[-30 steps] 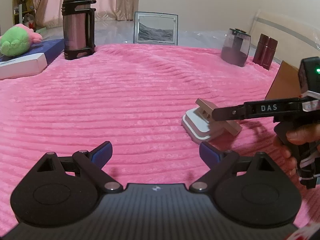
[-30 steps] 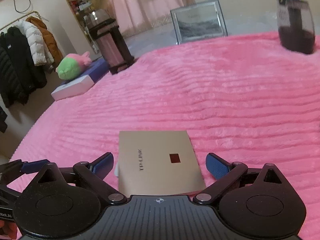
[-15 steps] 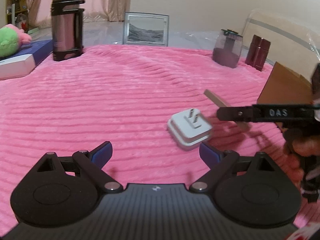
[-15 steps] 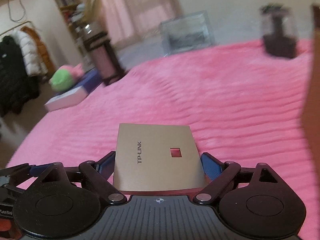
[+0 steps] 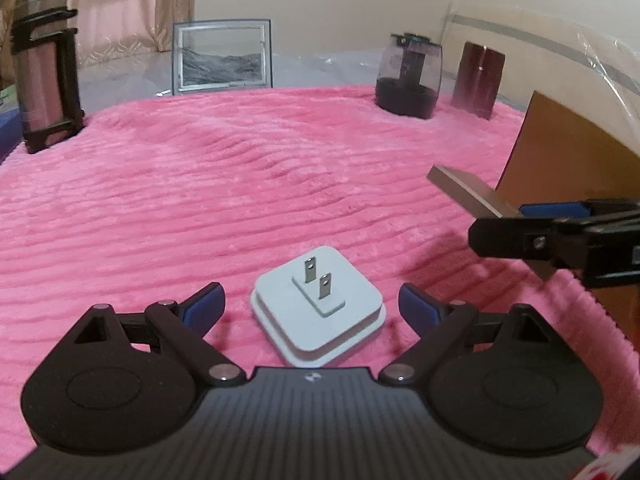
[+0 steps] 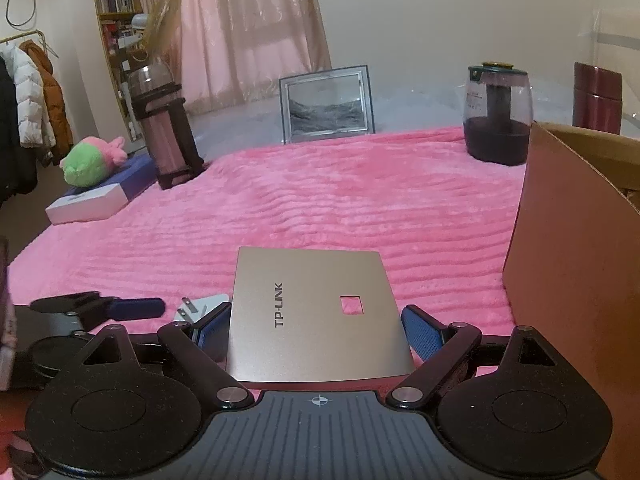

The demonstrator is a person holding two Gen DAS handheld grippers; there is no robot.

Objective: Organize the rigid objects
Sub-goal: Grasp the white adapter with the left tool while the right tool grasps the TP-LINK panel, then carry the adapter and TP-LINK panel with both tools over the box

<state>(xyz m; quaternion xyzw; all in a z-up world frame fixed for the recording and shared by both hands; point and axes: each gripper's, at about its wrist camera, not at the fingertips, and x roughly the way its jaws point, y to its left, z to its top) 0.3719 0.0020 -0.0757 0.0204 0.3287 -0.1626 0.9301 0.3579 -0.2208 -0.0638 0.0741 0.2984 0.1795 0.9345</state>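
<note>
Left tongs (image 5: 312, 304) wide open w/ white plug adapter (image 5: 318, 316) dead centre between tips, prongs up; right tongs (image 6: 316, 326) clamp TP-LINK plate (image 6: 316, 312).

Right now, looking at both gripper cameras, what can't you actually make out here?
- Cardboard box interior: both views, its near wall hides it and the frame edge cuts it off.
- White plug adapter underside: pressed into the pink blanket.
- TP-LINK plate rear edge: right wrist view, under the right gripper body.
- Bookshelf titles: too small.
</note>
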